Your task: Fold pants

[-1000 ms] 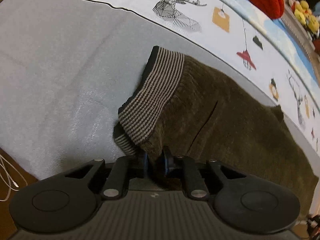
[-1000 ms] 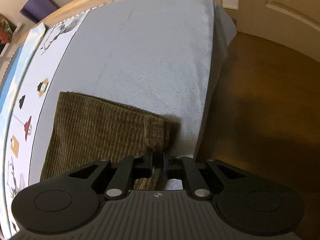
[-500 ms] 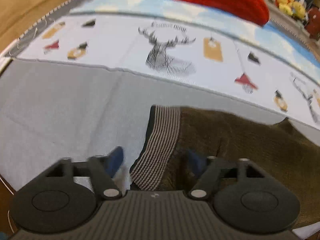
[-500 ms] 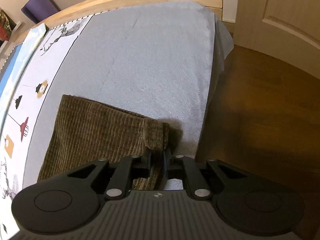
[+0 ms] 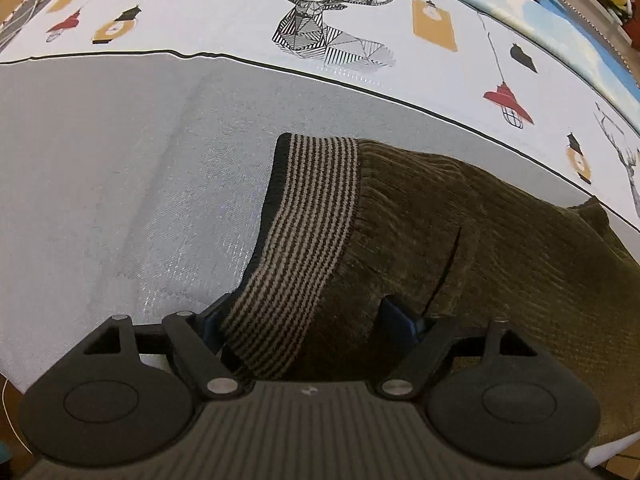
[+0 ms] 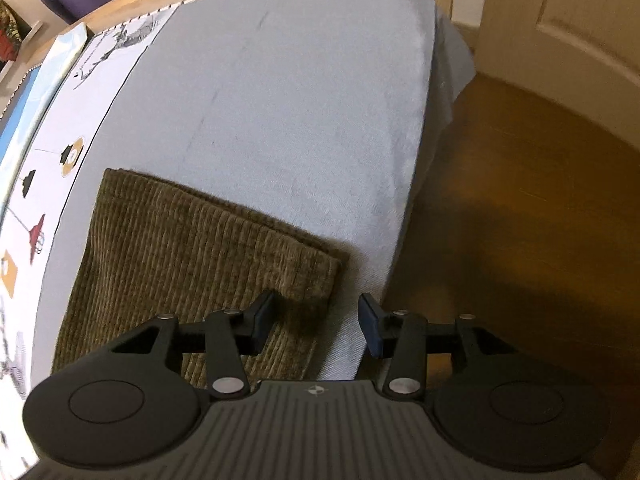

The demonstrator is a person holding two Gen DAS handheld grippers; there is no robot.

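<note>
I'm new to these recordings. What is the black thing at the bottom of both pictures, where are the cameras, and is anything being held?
There is no robot arm. A person holds a two-finger gripper in each hand, and each gripper carries a fisheye camera that looks along its fingers, so the black shape at the bottom is the gripper's own body.

The left camera shows the left gripper over the striped waistband of olive corduroy pants. The right camera shows the right gripper at the pants' hem corner, near the bed's edge. The pants lie flat on a grey sheet beside a printed cover.

Nothing is held: both sets of jaws have just been opening and stand apart, with the cloth lying loose between them.
</note>
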